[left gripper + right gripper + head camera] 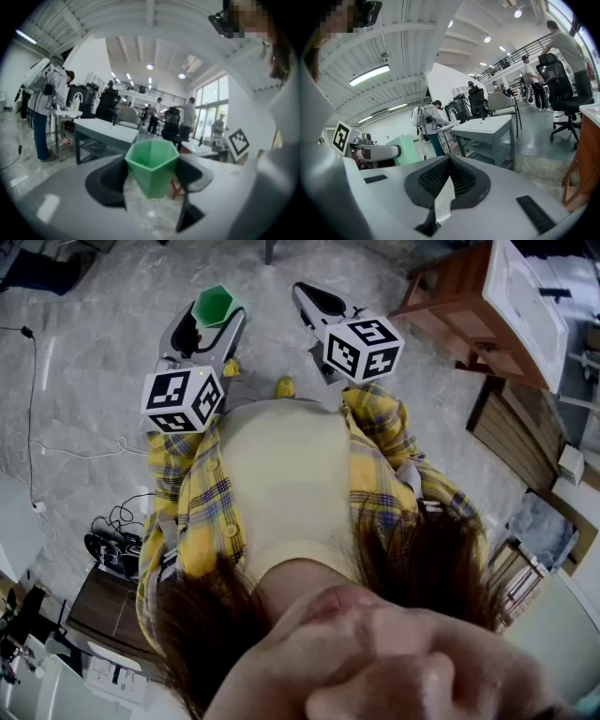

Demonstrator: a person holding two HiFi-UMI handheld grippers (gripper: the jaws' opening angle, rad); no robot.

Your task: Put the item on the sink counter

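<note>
A green faceted cup (152,164) stands upright between the jaws of my left gripper (152,174), whose dark pads (110,180) press on its two sides. From the head view the same cup (214,304) shows open side up at the tip of the left gripper (211,322), held out over the floor. My right gripper (449,164) is shut with its ribbed pads meeting and nothing between them. In the head view it (319,302) hangs just right of the left one. The wooden sink counter (450,296) with its white basin (525,292) stands at the upper right.
Grey marble floor (103,324) lies below both grippers. Cables and gear (112,545) lie at the left. Wooden boards (520,432) lean at the right. Grey tables (101,129), office chairs (565,86) and several standing people (47,103) fill the hall ahead.
</note>
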